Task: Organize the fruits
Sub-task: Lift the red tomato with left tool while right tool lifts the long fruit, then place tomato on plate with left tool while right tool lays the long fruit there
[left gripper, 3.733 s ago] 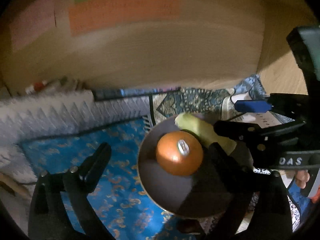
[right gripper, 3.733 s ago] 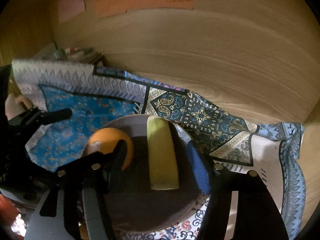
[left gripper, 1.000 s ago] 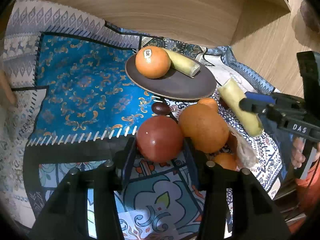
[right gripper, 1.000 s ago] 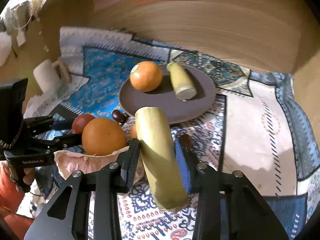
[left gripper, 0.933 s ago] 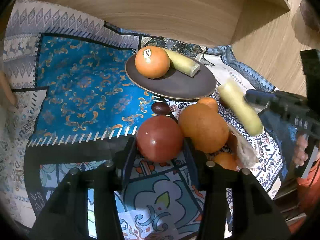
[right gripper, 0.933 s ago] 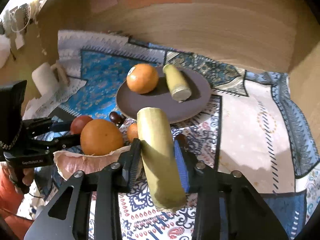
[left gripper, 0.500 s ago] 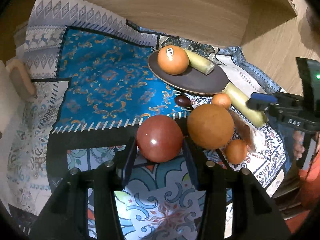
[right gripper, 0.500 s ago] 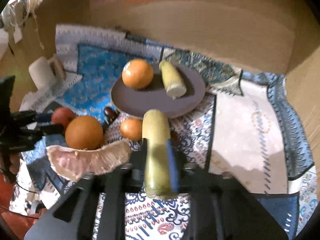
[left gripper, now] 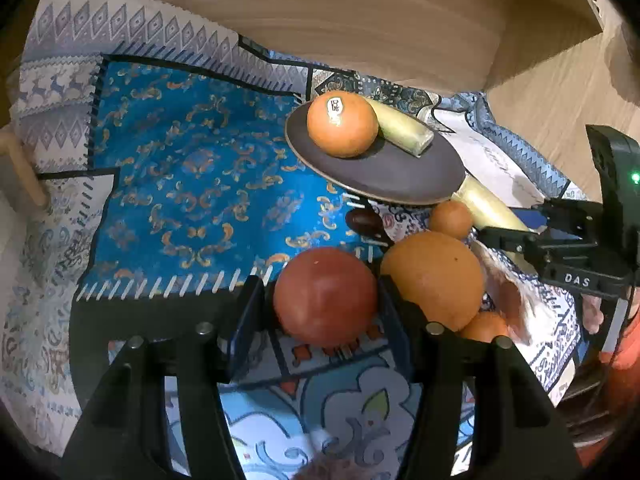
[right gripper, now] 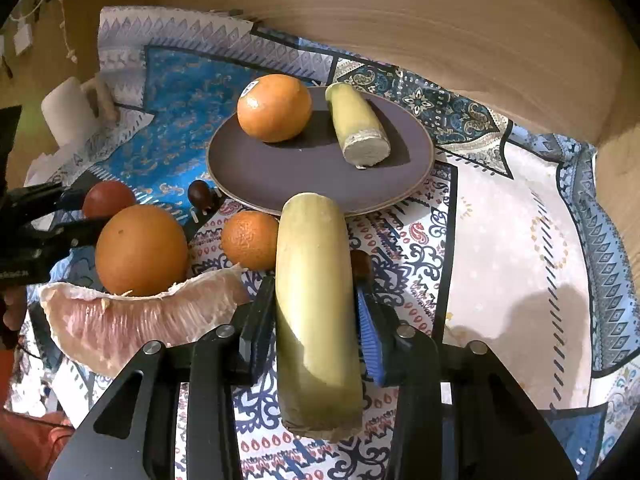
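My left gripper [left gripper: 324, 300] is shut on a red apple [left gripper: 325, 295], held over the patterned cloth. My right gripper [right gripper: 316, 312] is shut on a long pale yellow banana piece [right gripper: 314, 300], whose far end reaches the near rim of the dark plate [right gripper: 280, 172]. The plate holds a stickered orange [right gripper: 274, 107] and a short banana piece [right gripper: 358, 124]. On the cloth near the plate lie a large orange [right gripper: 140, 250], a small orange [right gripper: 250, 240], a pomelo wedge [right gripper: 132, 320] and a dark date [right gripper: 199, 192].
A wooden wall [right gripper: 440, 20] rises right behind the plate. A blue patterned cloth [left gripper: 180, 168] spreads left of the plate. A white mug [right gripper: 68, 114] stands at the far left. Another small orange [left gripper: 484, 326] lies by the pomelo wedge.
Both grippers left the plate, went to the loose fruit and closed: the left on the red apple, the right on the long banana piece. Both views have since shifted slightly.
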Demonstrator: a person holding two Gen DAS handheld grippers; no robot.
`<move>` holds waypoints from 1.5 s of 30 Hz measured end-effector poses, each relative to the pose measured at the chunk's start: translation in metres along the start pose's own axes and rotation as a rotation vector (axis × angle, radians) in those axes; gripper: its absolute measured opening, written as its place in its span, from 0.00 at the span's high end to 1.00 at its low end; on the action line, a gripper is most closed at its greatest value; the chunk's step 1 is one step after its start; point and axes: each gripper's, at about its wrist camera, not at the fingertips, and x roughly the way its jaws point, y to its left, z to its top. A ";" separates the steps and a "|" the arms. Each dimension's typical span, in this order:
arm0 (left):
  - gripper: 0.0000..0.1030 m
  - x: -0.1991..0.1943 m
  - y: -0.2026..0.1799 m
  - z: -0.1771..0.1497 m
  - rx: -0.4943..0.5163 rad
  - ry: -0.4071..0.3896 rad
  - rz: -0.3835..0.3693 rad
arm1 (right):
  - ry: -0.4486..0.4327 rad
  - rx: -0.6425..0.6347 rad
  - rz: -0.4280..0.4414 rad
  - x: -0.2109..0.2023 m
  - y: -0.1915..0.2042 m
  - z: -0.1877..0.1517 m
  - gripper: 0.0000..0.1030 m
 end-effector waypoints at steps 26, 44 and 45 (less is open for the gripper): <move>0.52 -0.017 -0.013 0.054 0.040 -0.111 0.003 | -0.235 0.100 0.014 -0.046 -0.018 0.038 0.67; 0.52 0.056 -0.033 0.089 0.076 0.004 -0.007 | -0.244 0.089 0.023 -0.037 -0.028 0.065 0.67; 0.52 0.060 -0.033 0.089 0.076 0.012 -0.006 | -0.243 0.088 0.025 -0.036 -0.028 0.067 0.67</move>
